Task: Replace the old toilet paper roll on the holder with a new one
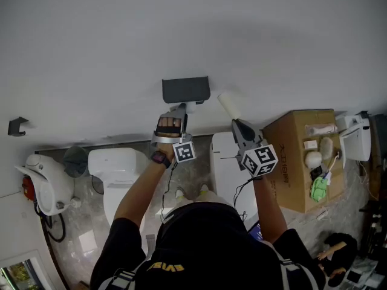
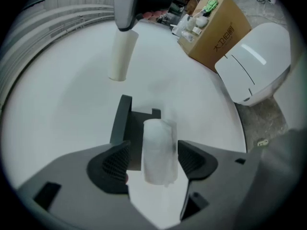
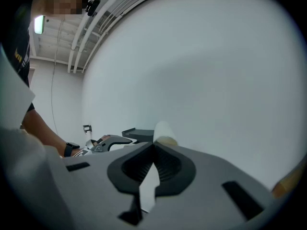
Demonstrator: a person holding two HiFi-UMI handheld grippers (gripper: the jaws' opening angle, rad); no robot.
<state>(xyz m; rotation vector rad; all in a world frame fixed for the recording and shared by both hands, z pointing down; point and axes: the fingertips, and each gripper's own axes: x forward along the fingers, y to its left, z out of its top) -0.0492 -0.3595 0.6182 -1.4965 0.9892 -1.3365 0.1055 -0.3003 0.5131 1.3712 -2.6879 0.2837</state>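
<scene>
Two grippers at the holder (image 1: 185,89). Left gripper (image 2: 153,152) jaws apart, flanking the new roll (image 2: 158,133), axis upright between them; right gripper (image 3: 154,147) clamped on the old tube (image 1: 228,103).

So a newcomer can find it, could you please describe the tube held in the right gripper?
On the white wall, find the dark holder. Beside it, the right gripper is shut on a slim tube. Unlike the white roll at the holder, between the open jaws of the left gripper, it is cream and held clear of the holder.
</scene>
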